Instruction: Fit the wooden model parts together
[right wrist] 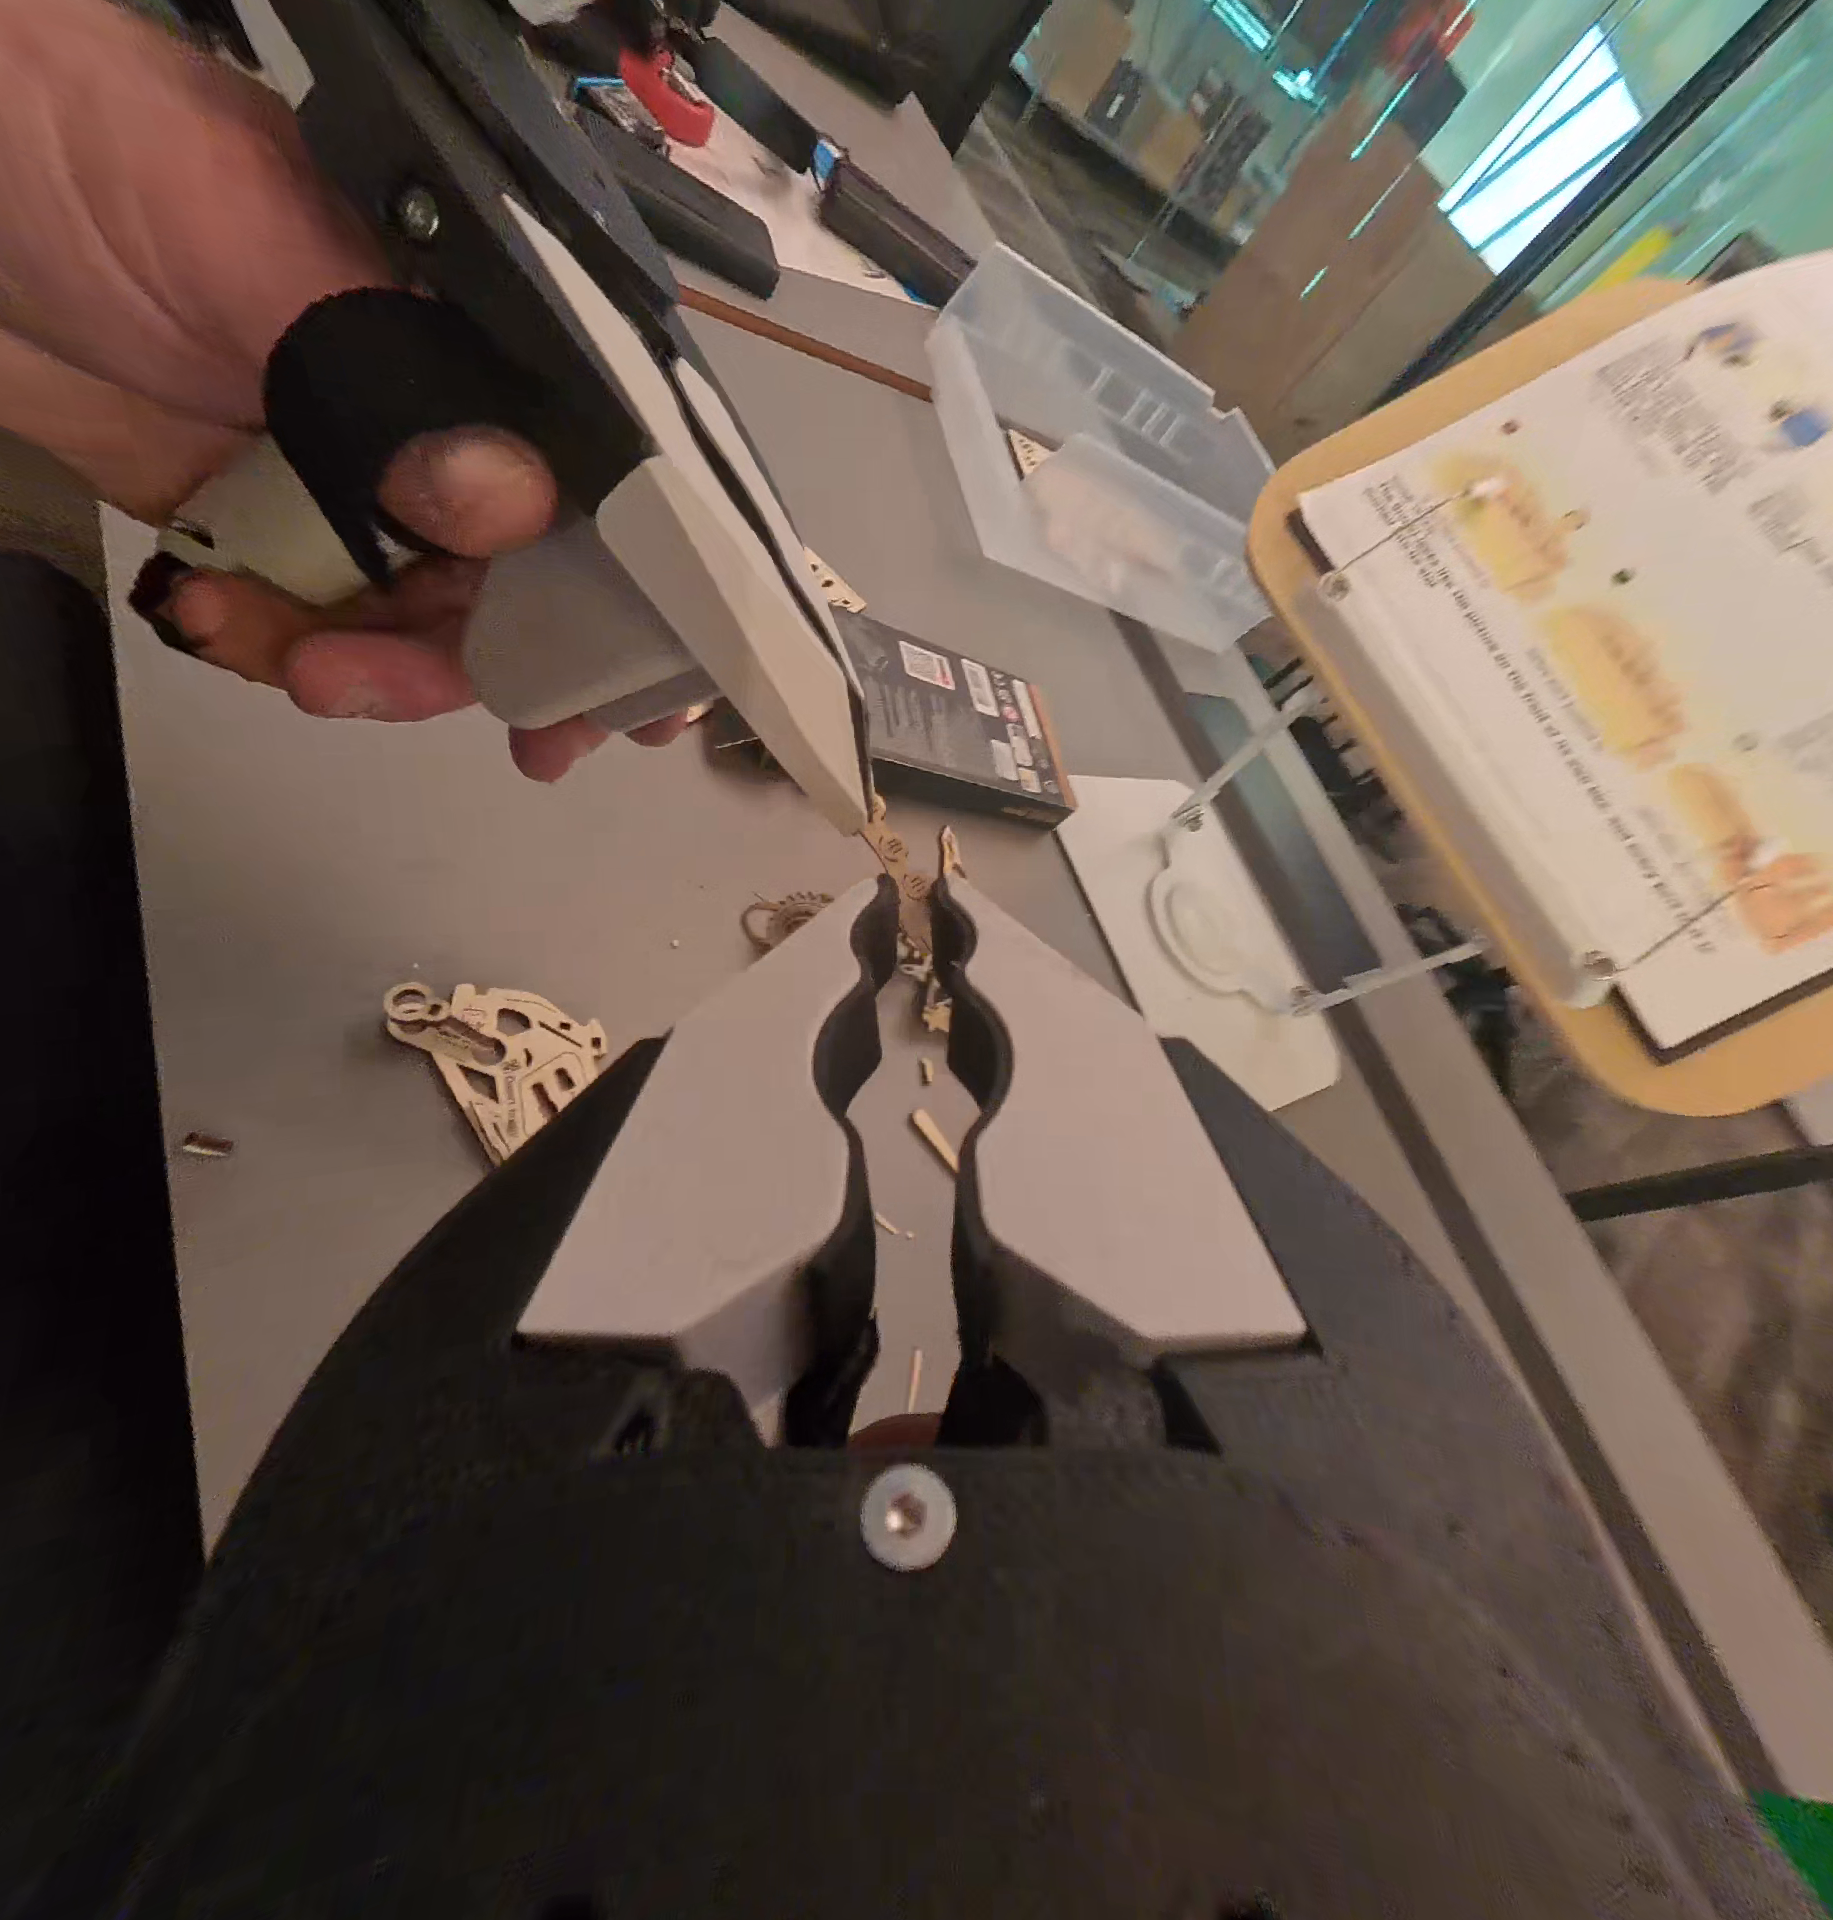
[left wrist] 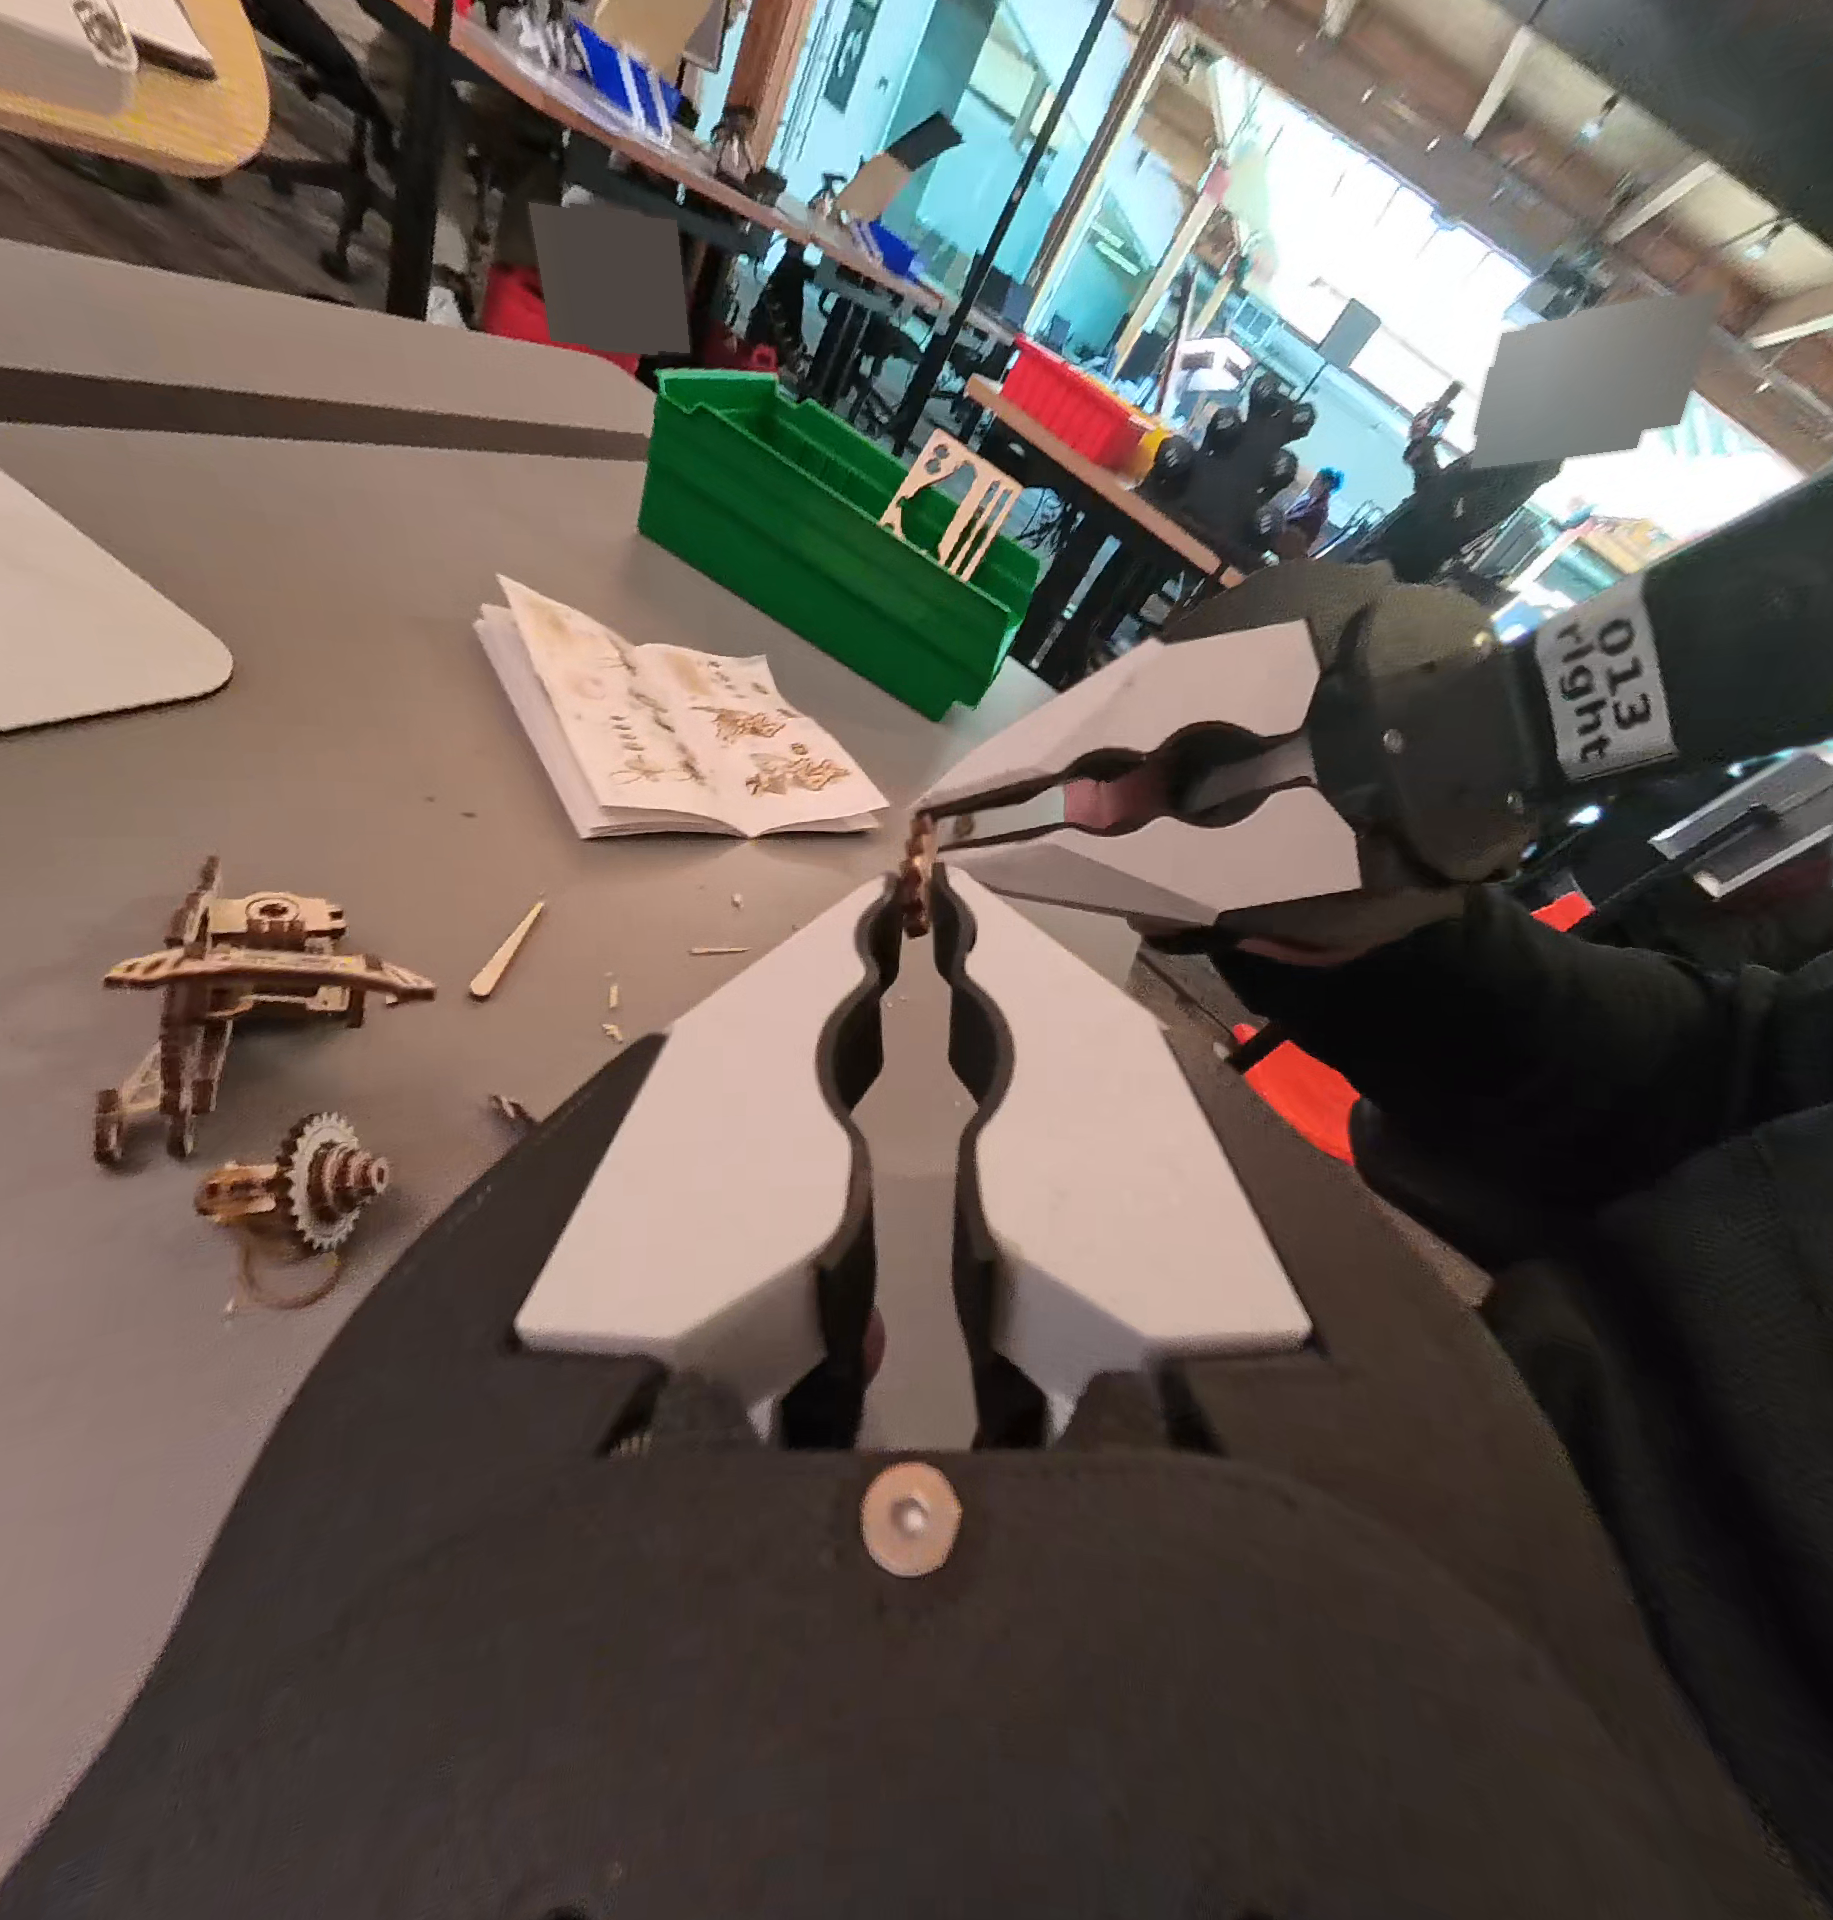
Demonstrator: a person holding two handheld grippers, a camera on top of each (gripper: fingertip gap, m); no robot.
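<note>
Both pinched nearly closed on one tiny wooden part (left wrist: 914, 883), left claw (left wrist: 914, 902) and right claw (right wrist: 909, 894) tip to tip above the tabletop (left wrist: 372, 644): squeeze steady, align, press gently.

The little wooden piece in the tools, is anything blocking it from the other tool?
Nothing visible does. The left tool and right tool both pinch the small wooden piece at their tips, held above the grey table.
</note>
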